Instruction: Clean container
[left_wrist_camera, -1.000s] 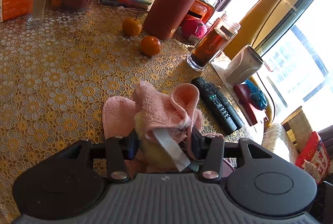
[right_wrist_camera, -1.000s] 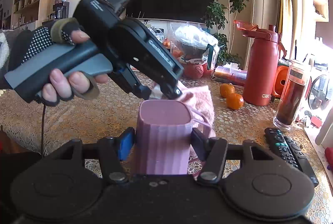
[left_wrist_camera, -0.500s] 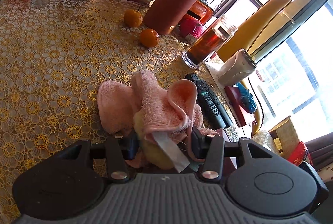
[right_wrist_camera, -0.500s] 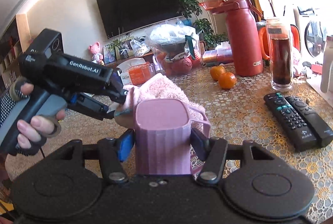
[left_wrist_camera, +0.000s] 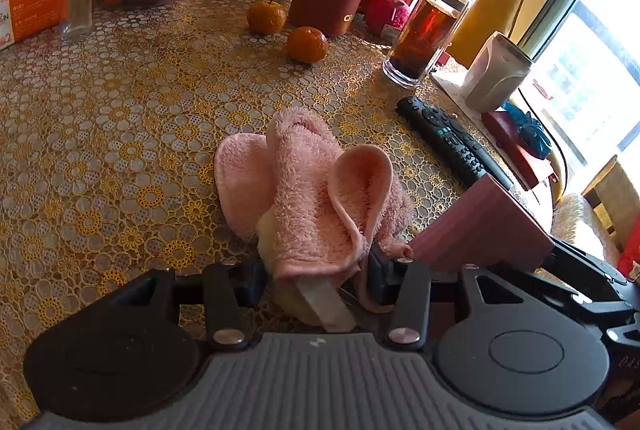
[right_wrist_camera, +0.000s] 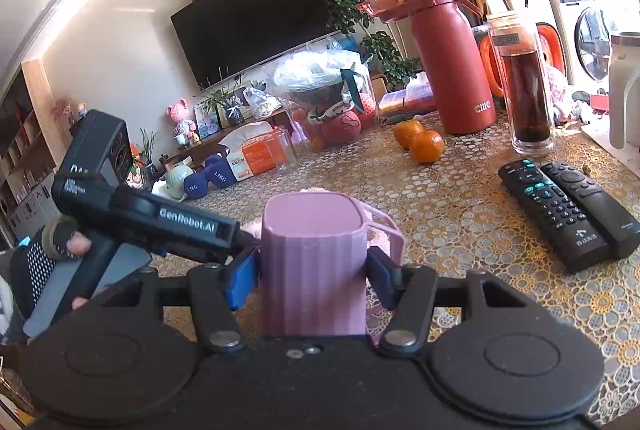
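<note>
A pink ribbed cup (right_wrist_camera: 314, 262) with a side handle sits upright between the fingers of my right gripper (right_wrist_camera: 312, 276), which is shut on it. The same pink cup (left_wrist_camera: 480, 230) shows at the right of the left wrist view. My left gripper (left_wrist_camera: 316, 278) is shut on a bunched pink cloth (left_wrist_camera: 316, 190) with a white label, held low over the yellow lace tablecloth (left_wrist_camera: 120, 150). In the right wrist view the left gripper (right_wrist_camera: 248, 240) reaches in from the left, its tip against the cup's left side. Only a sliver of the cloth (right_wrist_camera: 316, 190) shows behind the cup's rim.
Two black remotes (right_wrist_camera: 560, 206) lie right of the cup. Further back stand a glass bottle of dark tea (right_wrist_camera: 524, 86), a red flask (right_wrist_camera: 448, 58), two oranges (right_wrist_camera: 420, 142), a wrapped bowl (right_wrist_camera: 320, 94) and an empty glass (left_wrist_camera: 78, 4). A gloved hand (right_wrist_camera: 56, 258) holds the left tool.
The left gripper with the cloth has come down from above the cup's opening to its left side, low over the table. The right gripper keeps holding the cup.
</note>
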`<state>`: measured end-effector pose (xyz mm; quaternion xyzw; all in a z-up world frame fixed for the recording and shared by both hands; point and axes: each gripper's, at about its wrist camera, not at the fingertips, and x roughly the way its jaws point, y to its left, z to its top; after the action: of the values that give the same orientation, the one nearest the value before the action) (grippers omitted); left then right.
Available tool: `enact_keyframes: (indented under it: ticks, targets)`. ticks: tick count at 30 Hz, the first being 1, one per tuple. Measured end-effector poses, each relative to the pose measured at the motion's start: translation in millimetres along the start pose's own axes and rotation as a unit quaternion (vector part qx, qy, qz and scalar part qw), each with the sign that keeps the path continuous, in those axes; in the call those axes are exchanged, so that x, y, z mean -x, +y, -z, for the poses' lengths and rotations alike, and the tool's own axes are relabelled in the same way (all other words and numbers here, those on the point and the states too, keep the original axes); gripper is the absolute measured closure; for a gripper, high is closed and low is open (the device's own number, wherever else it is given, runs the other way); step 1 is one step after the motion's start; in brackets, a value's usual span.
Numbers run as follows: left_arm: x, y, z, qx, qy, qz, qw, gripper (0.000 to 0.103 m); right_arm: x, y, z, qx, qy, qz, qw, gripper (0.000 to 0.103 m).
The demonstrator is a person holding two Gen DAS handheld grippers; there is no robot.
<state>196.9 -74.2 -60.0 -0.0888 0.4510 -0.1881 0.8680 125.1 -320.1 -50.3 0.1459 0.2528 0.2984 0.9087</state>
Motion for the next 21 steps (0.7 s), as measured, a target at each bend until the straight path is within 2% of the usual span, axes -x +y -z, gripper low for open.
enact_keyframes:
  ticks: [6,12,17,21]
  targets:
    - [12.7,-7.1,-0.4,-0.007,-0.012,0.004,0.9999,0.056,1.0,-9.3,-7.3,-0.051,-0.007,0.009,0.999,0.045]
    - [37.6,-19.7,-3.5,-0.023,-0.038,0.011,0.999,0.056,-0.4,-3.7,-13.3,-0.044,-0.012,0.029,0.999,0.045]
    - [62.9,-19.1,-8.5,-0.01,-0.064,0.034,0.9973,0.056,-6.6,-0.2,-16.2,-0.043,-0.007,0.047,0.998,0.045]
    - [75.4,-28.5,-7.8,-0.021,-0.076,0.049,0.9957,0.056,-15.7,-1.8,-18.4,-0.068,0.002,0.061,0.996,0.045]
